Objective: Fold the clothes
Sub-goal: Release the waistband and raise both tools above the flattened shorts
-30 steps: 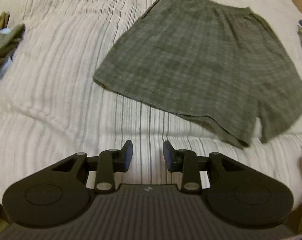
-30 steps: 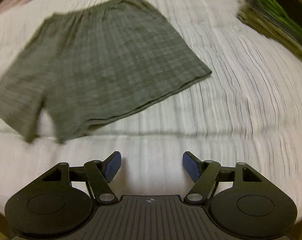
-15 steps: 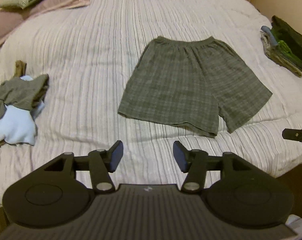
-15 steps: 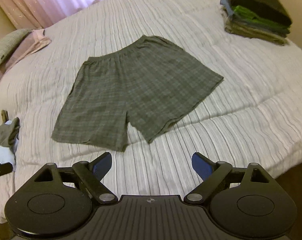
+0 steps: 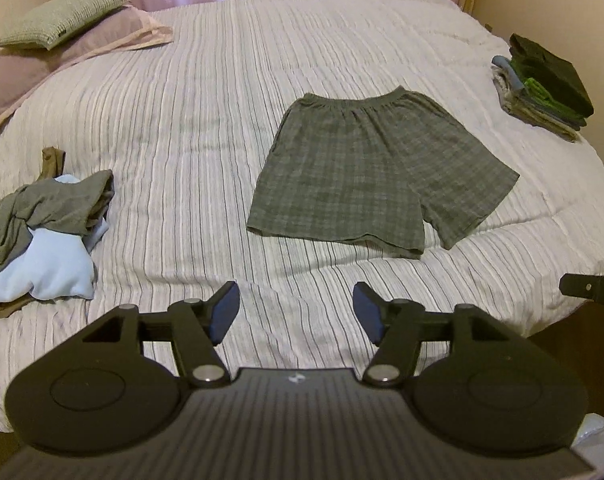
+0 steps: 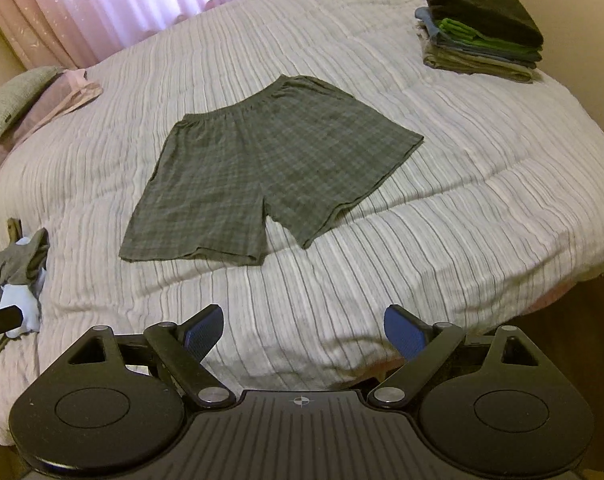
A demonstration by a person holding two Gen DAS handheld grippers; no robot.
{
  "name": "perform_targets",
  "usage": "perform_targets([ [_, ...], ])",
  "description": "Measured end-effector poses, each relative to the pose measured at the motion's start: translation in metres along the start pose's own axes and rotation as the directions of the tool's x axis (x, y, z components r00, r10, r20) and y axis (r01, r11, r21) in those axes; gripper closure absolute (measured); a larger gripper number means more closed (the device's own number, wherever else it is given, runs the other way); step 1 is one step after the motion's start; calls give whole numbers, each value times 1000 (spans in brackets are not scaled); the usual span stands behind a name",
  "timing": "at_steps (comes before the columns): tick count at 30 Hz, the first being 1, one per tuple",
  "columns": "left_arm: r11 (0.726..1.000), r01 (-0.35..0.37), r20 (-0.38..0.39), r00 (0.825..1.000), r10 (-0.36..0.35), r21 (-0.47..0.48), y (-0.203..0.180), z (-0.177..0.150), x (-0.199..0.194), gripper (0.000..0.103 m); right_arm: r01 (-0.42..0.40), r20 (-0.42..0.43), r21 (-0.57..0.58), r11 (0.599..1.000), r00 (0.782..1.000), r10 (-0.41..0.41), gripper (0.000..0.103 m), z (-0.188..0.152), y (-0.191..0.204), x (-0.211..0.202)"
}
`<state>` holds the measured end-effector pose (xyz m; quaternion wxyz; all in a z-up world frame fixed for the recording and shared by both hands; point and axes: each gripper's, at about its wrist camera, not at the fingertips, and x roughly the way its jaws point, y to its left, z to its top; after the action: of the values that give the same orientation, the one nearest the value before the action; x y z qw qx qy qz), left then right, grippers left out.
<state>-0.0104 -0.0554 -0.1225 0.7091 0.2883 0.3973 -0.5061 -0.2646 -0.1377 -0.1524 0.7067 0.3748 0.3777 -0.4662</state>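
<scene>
On the white striped quilted bedcover (image 5: 205,120), the grey-green checked cotton shorts (image 5: 366,176) lie spread flat near the middle, apparently ready for folding, while the left gripper (image 5: 295,312) and right gripper (image 6: 304,330) hang before the near edge, both with jaws apart and empty.

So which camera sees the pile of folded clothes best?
The right wrist view. There the folded stack sits whole in the far right corner of the bed, with its layers easy to tell apart. In the left wrist view the same stack is smaller, squeezed against the right edge and harder to read.
</scene>
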Motion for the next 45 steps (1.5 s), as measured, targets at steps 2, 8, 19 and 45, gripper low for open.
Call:
perform_targets([
  [2,1000,3,5,1000,-3,1,1,-2,-5,43,7,1,-2,1000,1000,-7,13,-3,3,-4],
  [8,1000,12,3,1000,-12,3,3,-11,-11,43,15,-11,-10,1000,1000,-15,13,-12,10,-6],
  [19,999,24,-8,1000,-24,24,8,-14,-10,43,21,-28,0,1000,999,-21,13,-20,19,-6],
  [45,998,-56,-102,993,52,-37,-34,48,47,39,-44,-136,-146,988,990,24,13,82,-4,68],
])
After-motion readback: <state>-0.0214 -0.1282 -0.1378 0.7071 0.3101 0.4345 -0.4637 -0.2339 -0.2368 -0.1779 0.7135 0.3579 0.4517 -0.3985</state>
